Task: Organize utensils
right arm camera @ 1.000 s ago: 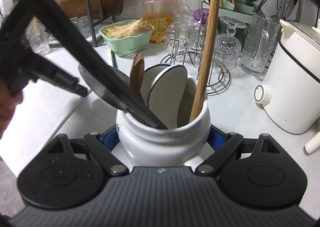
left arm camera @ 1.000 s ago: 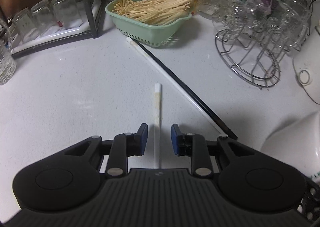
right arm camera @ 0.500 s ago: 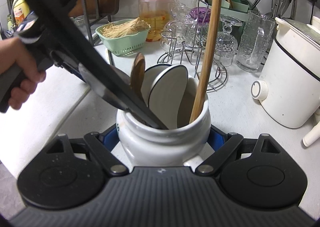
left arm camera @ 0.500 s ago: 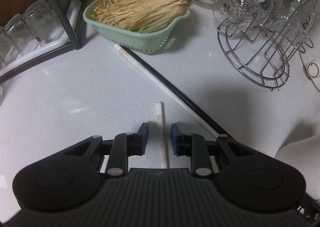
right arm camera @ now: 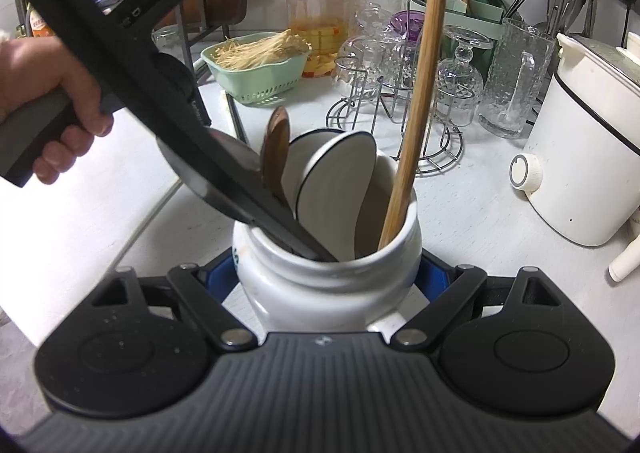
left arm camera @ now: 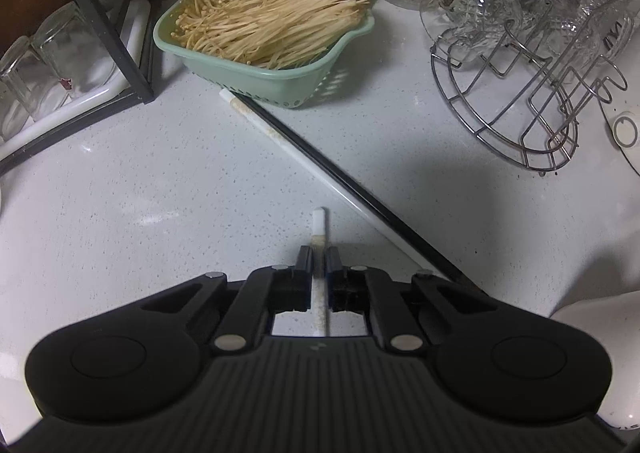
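Left wrist view: left tongs point(left arm camera: 319, 261) have just closed on a light, stiff, likely slippery white chopstick point(left arm camera: 319, 237) near its tip.

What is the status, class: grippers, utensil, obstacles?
Left hand-held gripper just closed on the white chopstick. Right hand-held gripper clamps the white ceramic jar. Nothing obstructs.

Dim indoor light, soft shadows, fisheye bending at edges, slight blur.

Lying flat on the speckled counter: white chopstick point(left arm camera: 319, 249), stained near its tip; standing upright nearby, white ceramic jar point(right arm camera: 328, 285) holding spoons and spatulas
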Tool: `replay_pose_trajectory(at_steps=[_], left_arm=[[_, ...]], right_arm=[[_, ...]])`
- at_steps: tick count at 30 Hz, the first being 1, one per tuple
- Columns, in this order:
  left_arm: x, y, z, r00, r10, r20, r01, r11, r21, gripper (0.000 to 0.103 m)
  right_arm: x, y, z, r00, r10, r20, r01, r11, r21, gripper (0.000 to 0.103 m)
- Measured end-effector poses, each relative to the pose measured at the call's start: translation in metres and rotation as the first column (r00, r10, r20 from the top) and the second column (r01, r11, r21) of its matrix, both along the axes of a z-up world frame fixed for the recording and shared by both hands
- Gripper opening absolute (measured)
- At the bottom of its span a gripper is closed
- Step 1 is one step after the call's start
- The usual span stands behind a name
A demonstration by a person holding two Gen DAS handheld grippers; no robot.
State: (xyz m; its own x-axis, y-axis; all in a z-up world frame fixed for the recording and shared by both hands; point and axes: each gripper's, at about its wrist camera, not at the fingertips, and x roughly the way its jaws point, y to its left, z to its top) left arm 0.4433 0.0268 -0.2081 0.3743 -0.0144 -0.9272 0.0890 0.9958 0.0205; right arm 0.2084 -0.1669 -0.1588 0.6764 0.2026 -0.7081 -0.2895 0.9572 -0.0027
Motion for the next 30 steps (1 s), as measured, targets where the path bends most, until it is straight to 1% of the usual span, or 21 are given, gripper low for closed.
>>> replay_pose_trajectory(at_steps=[1,4,7,11,16,18,20,23,25,30], left_arm=[[-0.003,0.000,0.000,1.000,-0.001,0.002,0.001,1.000,0.008,0.007],[-0.013,0.003,0.005,1.000,0.022,0.016,-0.022,0.999,-0.026,0.007],[-0.028,0.004,0.022,0.997,0.025,0.075,-0.022,0.999,-0.043,0.007],[-0.046,0.001,0.058,0.985,0.003,0.171,0.010,0.997,-0.075,0.007],[-0.072,-0.007,0.096,0.962,-0.016,0.274,0.052,0.991,-0.125,0.007],[-0.084,-0.009,0.109,0.951,-0.020,0.308,0.072,0.985,-0.158,0.007],[-0.097,-0.014,0.119,0.942,-0.028,0.335,0.093,0.979,-0.179,0.007],[-0.117,-0.020,0.135,0.924,-0.046,0.381,0.126,0.974,-0.190,0.007],[-0.133,-0.022,0.148,0.911,-0.051,0.410,0.153,0.963,-0.220,0.007],[-0.164,-0.027,0.172,0.884,-0.070,0.463,0.203,0.948,-0.245,0.007]], right_arm=[[0.000,0.000,0.000,1.000,0.000,-0.001,0.000,1.000,-0.001,0.091],[-0.001,0.002,-0.001,1.000,0.002,0.003,-0.002,1.000,-0.007,0.091],[0.000,0.002,0.000,1.000,-0.004,-0.003,0.004,1.000,-0.010,0.091],[0.001,0.003,0.000,1.000,-0.007,-0.004,0.007,1.000,-0.018,0.092],[-0.001,0.006,-0.001,1.000,-0.013,0.004,0.013,1.000,-0.025,0.092],[-0.002,0.008,-0.002,1.000,-0.015,0.008,0.015,1.000,-0.025,0.092],[-0.003,0.010,-0.002,1.000,-0.017,0.012,0.017,0.999,-0.027,0.092],[-0.004,0.013,-0.003,1.000,-0.013,0.016,0.013,1.000,-0.029,0.092],[-0.006,0.013,-0.003,1.000,-0.003,0.021,0.003,1.000,-0.029,0.092],[-0.008,0.014,-0.003,1.000,0.002,0.029,-0.001,0.999,-0.034,0.092]])
